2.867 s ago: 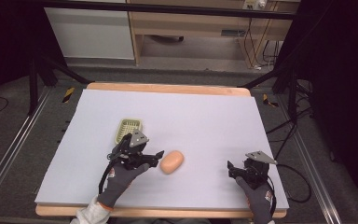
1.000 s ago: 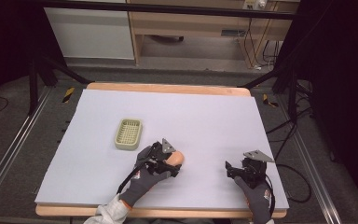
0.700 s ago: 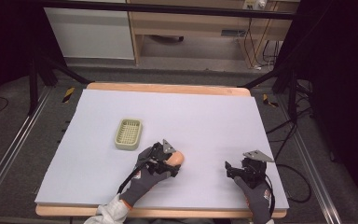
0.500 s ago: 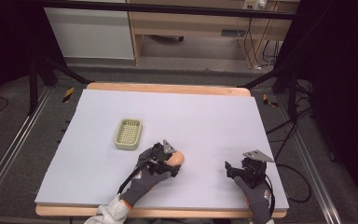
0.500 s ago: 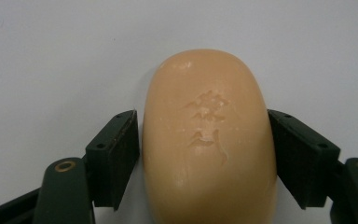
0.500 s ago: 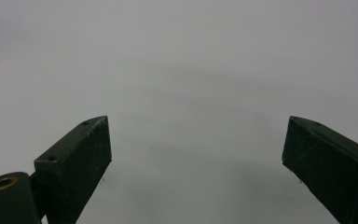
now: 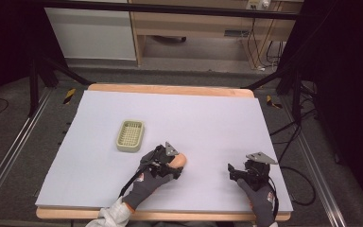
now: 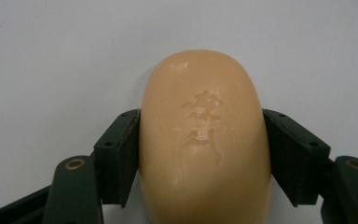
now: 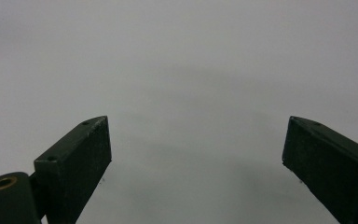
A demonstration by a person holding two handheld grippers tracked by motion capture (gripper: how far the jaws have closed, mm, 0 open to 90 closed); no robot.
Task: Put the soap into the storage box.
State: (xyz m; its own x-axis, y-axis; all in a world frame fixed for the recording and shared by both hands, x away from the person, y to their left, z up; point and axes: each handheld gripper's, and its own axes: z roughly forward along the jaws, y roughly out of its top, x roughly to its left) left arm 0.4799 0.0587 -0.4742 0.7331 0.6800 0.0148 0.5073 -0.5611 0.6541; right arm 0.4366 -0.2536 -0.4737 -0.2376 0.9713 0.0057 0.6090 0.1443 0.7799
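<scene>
Left gripper [image 8: 200, 154] is clamping the soap bar [image 8: 204, 140] across its long flanks, likely hard and slick; right gripper [image 9: 196, 154] is idling, jaws apart.

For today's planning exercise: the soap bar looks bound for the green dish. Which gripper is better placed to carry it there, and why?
Left. The left gripper has its fingers pressed against both sides of the soap, and the dish lies nearby. The right gripper is open, farther off.
</scene>
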